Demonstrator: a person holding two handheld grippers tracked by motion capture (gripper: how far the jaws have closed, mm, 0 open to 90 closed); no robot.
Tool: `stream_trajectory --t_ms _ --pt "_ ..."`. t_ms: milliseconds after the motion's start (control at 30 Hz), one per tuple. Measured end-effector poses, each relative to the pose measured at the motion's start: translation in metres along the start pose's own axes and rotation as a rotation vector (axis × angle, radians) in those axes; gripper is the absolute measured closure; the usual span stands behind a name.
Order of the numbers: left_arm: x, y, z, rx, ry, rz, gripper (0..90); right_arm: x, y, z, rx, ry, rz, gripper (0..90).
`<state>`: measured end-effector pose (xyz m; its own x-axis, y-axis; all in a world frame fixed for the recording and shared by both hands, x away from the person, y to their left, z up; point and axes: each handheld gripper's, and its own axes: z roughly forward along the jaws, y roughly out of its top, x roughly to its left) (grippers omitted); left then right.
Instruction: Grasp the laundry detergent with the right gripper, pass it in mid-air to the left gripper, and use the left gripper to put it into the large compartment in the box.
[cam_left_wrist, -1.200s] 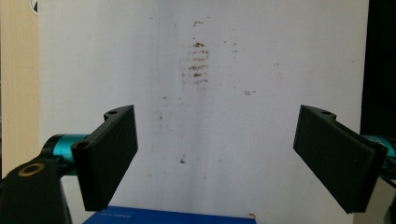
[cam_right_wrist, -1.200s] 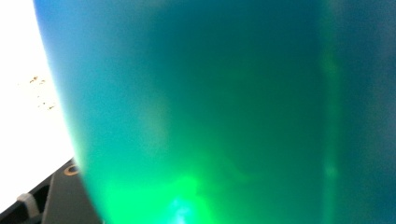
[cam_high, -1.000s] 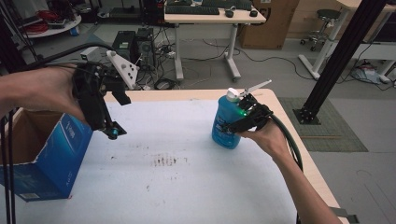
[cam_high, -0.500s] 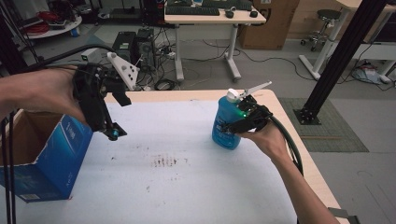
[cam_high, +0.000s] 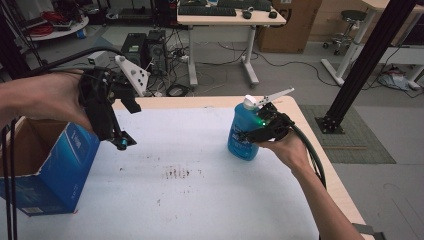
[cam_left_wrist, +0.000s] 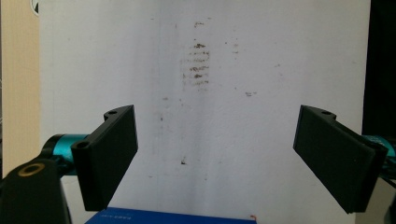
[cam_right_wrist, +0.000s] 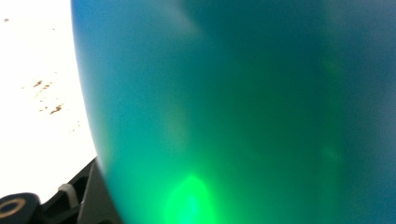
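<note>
While right gripper (cam_high: 257, 131) clamps the bottle (cam_high: 243, 132) standing on the table (cam_high: 200, 200), nothing's in the box (cam_high: 47, 165) yet. Left gripper (cam_high: 117, 140) hangs over the table near the box, jaws apart, empty.

beyond my tabletop's (cam_high: 200, 200) far edge i see a grey floor (cam_high: 300, 65), a desk (cam_high: 230, 20) bearing a keyboard (cam_high: 207, 10), a computer tower (cam_high: 145, 47), tangled cables (cam_high: 175, 75) and a black post (cam_high: 365, 60).

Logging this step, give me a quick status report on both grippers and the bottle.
Left gripper open, held above the table. Right gripper against the blue bottle, upright; grip unconfirmed. Nothing in the way.
</note>
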<state>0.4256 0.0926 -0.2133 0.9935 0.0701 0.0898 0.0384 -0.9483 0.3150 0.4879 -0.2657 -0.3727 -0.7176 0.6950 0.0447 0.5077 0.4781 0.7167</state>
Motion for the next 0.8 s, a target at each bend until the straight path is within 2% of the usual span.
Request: stream_trajectory --t_ms 467,567,667,800 --pt "0.001 -0.001 -0.001 -0.009 0.005 -0.004 13.8 -0.002 -0.003 -0.001 -0.026 0.019 -0.034 46.4" --pt "0.002 -0.002 -0.003 -0.019 0.009 -0.011 13.8 0.001 0.0 -0.002 -0.021 0.023 -0.06 46.4" --pt "0.002 -0.004 -0.005 -0.025 0.012 -0.017 13.8 0.008 0.005 -0.007 -0.026 0.063 -0.093 46.3" --pt "0.001 -0.002 -0.006 -0.039 0.009 -0.012 13.8 0.024 0.015 -0.013 -0.028 0.14 -0.159 45.9"
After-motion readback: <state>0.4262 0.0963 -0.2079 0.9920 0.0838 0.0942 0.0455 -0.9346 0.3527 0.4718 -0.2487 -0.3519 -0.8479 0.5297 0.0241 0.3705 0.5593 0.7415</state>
